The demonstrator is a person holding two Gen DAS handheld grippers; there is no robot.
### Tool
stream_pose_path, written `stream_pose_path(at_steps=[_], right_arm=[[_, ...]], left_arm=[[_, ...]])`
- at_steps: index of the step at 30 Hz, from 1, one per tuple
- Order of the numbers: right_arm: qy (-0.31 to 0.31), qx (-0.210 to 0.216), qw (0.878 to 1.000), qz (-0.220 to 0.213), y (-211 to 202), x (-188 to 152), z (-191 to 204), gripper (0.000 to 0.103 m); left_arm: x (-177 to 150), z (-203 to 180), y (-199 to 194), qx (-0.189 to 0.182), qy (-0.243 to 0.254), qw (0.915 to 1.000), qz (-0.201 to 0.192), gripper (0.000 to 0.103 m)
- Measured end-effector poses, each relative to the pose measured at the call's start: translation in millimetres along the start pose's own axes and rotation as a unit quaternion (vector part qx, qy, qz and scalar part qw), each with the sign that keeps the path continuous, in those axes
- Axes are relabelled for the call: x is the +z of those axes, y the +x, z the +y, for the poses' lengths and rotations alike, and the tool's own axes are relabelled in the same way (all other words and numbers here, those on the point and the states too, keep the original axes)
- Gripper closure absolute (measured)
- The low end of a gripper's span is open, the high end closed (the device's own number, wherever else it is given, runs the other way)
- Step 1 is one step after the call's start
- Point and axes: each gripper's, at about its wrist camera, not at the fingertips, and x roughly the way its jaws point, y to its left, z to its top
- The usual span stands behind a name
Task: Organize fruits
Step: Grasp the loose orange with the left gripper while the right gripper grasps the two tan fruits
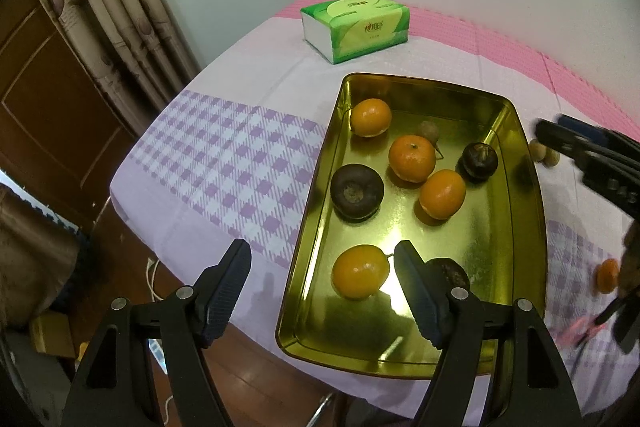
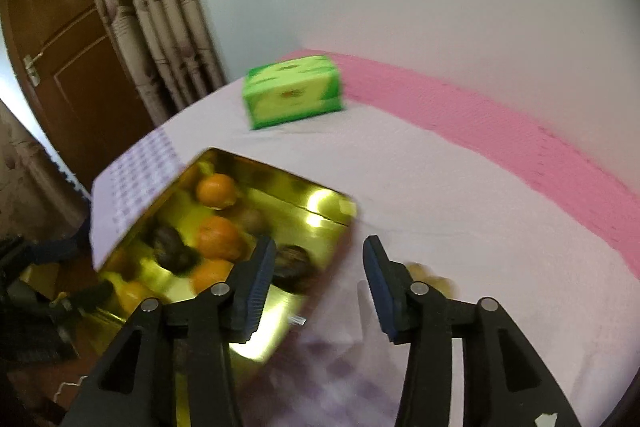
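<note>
So the gold tin tray [image 1: 320, 219] is already loaded, and the step in hand looks like a run by the right gripper [image 2: 320, 267] toward the loose fruit left on the tablecloth [image 1: 224, 155]. Its jaws are held partly apart with nothing between them. The pale little fruits [image 2: 430, 277] are seen just past its right finger, at about 3 o'clock of the tray in the left view, so the jaws should be centred over one before anything is squeezed, and a light grip is probably best since they look small and roll-prone. The left gripper [image 1: 322, 263] is parked over the tray's 6 o'clock end, jaws wide, nothing gripped. An orange citrus [image 1: 360, 271] is sat between the tips but isn't touched. Counted in the tray: four orange citrus, three dark round fruits [image 1: 357, 192], one brownish one half hidden. Off the tray: two or three pale ones (blurry, hard to tell) and one more mandarin [image 1: 607, 275] at 4 o'clock. One green tissue pack [image 1: 356, 27] is at 12.
</note>
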Motion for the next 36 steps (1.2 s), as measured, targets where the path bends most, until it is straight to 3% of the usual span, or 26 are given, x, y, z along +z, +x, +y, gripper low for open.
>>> stream_pose_path(at_steps=[6, 18, 20, 23, 29, 32, 36], right_arm=[[0.052, -0.015, 0.998, 0.036, 1.7, -12.3, -55.9, 0.056], [-0.002, -0.03, 0.997, 0.078, 50.2, -9.0, -38.3, 0.047], [-0.021, -0.051, 0.993, 0.107, 62.0, -7.2, -35.6, 0.06], [-0.046, -0.063, 0.989, 0.128, 62.3, -6.0, -31.3, 0.064], [-0.008, -0.057, 0.997, 0.054, -12.5, -16.9, -58.0, 0.064], [0.038, -0.103, 0.994, 0.028, -63.2, -50.8, -96.9, 0.064], [0.105, -0.147, 0.983, 0.015, -110.6, -102.7, -150.0, 0.064]], left_arm=[[-1.4, -4.3, 0.6, -0.005, 0.007, 1.0, 0.005, 0.028], [-2.5, -12.4, 5.0, -0.002, 0.024, 0.9997, 0.012, 0.027], [-2.6, -12.6, 5.1, -0.002, 0.023, 0.9997, 0.012, 0.027], [-3.2, -12.9, 4.8, 0.001, 0.025, 0.9996, 0.012, 0.027], [-5.0, -15.2, 0.6, 0.003, 0.029, 0.9996, 0.001, 0.027], [-6.4, -21.1, -9.6, -0.013, 0.042, 0.9989, -0.015, 0.027], [-11.2, -41.3, -35.7, -0.069, 0.078, 0.9933, -0.05, 0.027]])
